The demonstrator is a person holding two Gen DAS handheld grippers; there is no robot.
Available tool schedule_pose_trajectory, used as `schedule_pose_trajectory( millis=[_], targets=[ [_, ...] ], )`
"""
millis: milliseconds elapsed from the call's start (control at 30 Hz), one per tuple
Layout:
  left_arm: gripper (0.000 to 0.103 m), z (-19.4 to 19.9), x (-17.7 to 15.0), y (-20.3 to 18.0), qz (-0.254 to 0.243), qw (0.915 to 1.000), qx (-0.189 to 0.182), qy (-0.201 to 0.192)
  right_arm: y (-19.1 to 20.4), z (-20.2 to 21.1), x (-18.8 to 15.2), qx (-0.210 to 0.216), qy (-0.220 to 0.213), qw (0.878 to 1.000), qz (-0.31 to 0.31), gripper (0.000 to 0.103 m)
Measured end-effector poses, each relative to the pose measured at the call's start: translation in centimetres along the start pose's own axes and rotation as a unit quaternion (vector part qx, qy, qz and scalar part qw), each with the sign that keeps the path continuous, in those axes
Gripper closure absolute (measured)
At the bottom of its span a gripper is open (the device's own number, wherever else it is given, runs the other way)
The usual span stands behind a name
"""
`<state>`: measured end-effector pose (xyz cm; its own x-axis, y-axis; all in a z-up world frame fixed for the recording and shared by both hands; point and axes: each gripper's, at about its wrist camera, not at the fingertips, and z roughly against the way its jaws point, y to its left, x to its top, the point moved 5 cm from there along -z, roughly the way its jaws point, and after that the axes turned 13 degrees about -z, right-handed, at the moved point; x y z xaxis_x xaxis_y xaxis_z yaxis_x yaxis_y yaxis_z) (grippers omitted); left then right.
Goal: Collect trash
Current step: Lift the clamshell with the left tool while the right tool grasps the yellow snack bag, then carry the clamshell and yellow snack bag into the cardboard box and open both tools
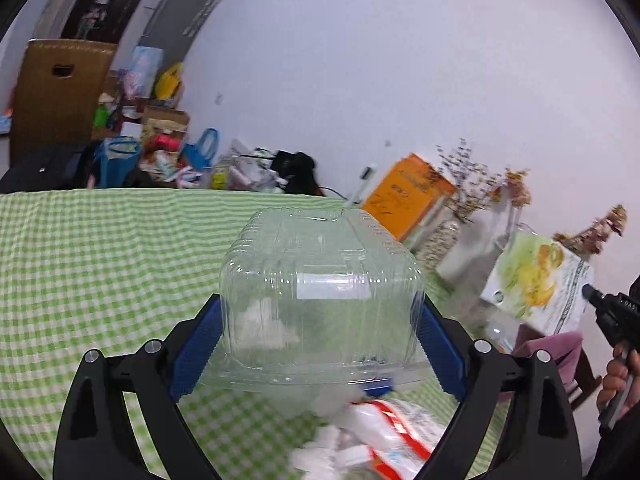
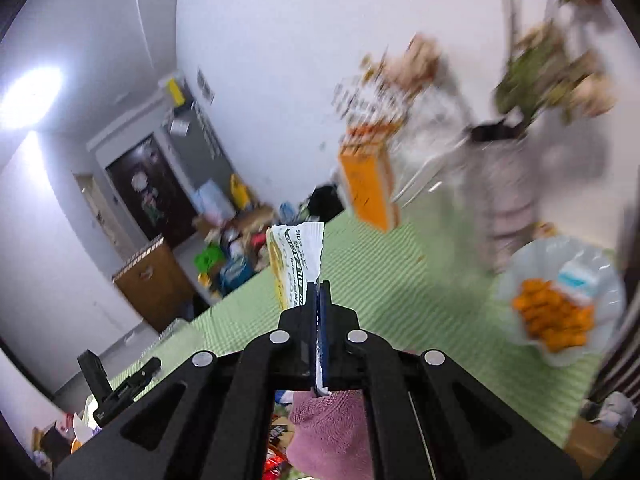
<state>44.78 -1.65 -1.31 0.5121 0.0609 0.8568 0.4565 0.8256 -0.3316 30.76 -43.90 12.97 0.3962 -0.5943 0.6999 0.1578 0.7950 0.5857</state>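
Note:
My left gripper (image 1: 320, 320) is shut on a clear plastic clamshell box (image 1: 320, 292), its blue pads pressed against both sides, held above the green checked table (image 1: 100, 260). A little white crumpled paper lies inside the box. Below it lie white and red wrappers (image 1: 380, 436). My right gripper (image 2: 319, 286) is shut on a flat white snack wrapper with yellow and green print (image 2: 296, 264), held upright in the air. The same wrapper also shows at the right of the left wrist view (image 1: 536, 280).
An orange box (image 1: 408, 196) and glass vases with dried flowers (image 1: 480, 240) stand at the table's far right. A white plate with orange snacks (image 2: 560, 300) sits on the table. A pink cloth (image 2: 332, 432) lies below my right gripper. Clutter fills the floor beyond.

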Motion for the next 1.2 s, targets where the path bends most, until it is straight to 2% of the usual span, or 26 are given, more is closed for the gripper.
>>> schedule_pose_trajectory(
  millis=[200,300,400,467,567,700,967,1133,1200],
  targets=[
    [0.014,0.2,0.5,-4.4,-0.022,0.9992,-0.034,0.001,-3.7,9.2,1.2,-0.011,-0.057,0.998,-0.029,0.102],
    [0.014,0.3,0.4,-6.0,-0.024,0.9989,-0.039,0.007,-4.8,9.4,0.0,-0.005,-0.043,0.998,-0.042,0.102],
    [0.014,0.7,0.2,-7.7,-0.045,0.9986,-0.027,0.009,-4.1,7.1,-2.4,-0.002,-0.004,1.000,-0.027,0.102],
    [0.014,1.1,0.2,-8.5,-0.056,0.9982,-0.023,0.007,-3.6,6.5,-2.9,0.007,0.005,1.000,-0.025,0.102],
    [0.014,1.7,0.4,-9.5,-0.066,0.9976,-0.022,-0.001,-2.7,7.2,-2.7,0.018,-0.004,1.000,-0.013,0.102],
    [0.014,1.8,0.2,-10.7,-0.082,0.9964,-0.024,-0.001,-3.5,10.1,-1.9,0.008,-0.026,1.000,-0.006,0.102],
    [0.014,1.3,-1.1,-14.8,-0.114,0.9920,-0.050,0.020,-11.3,17.7,-3.2,-0.043,-0.057,0.996,-0.044,0.102],
    [0.014,2.5,-2.3,-19.5,-0.166,0.9837,-0.068,0.015,-17.3,22.7,-5.7,-0.088,-0.068,0.991,-0.070,0.102],
    [0.014,3.2,-3.5,-21.8,-0.183,0.9782,-0.096,0.020,-20.4,24.5,-7.3,-0.115,-0.064,0.988,-0.079,0.102]
  ],
)
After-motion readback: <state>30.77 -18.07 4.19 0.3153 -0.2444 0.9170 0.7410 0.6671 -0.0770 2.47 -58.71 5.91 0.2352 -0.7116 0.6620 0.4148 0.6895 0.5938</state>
